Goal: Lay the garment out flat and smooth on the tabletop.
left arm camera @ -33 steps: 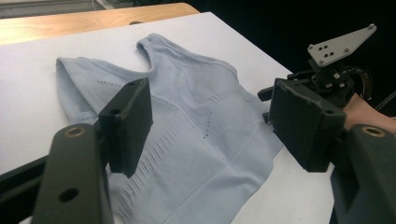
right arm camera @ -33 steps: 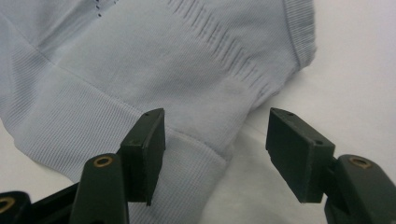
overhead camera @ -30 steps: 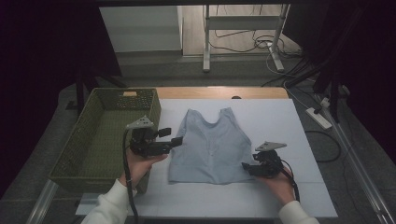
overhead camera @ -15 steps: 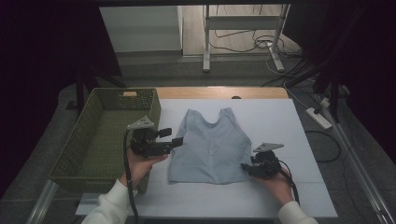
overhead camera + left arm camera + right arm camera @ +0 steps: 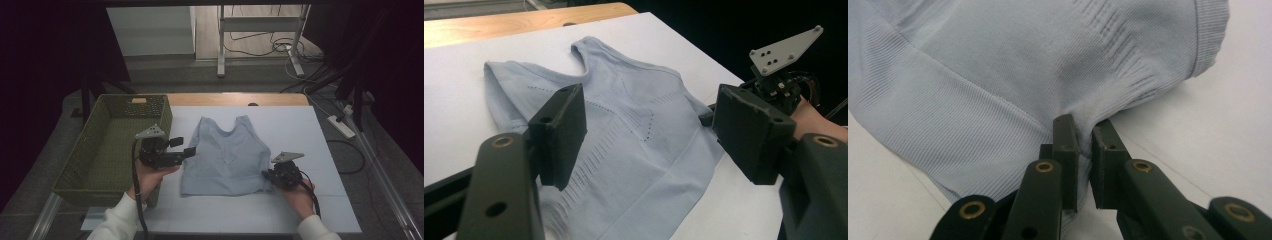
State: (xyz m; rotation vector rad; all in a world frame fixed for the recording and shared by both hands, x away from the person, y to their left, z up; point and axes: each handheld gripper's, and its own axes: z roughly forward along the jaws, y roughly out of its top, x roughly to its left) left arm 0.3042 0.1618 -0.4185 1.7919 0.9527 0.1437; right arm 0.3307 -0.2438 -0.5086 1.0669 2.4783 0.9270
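- Pale blue sleeveless top (image 5: pixel 227 155) lies flat on the white tabletop (image 5: pixel 300 125), neck and straps toward the far edge, hem toward the person.
- Right tool (image 5: pixel 270 176) sits at the top's lower right corner. Its jaws have just been closing, and in the right gripper view they now pinch a small bunched fold of the fabric (image 5: pixel 1083 117) between them; the cloth puckers up toward the pinch.
- Left tool (image 5: pixel 186 149) is at the top's left edge, about mid-height, jaws spread wide. In the left gripper view the top (image 5: pixel 624 135) shows between and beyond the two pads, which seem to hover clear of the cloth, though contact is hard to judge from this angle.
- Green woven basket (image 5: pixel 90 150) stands on the left side of the tabletop, just beside the left hand (image 5: pixel 150 177).
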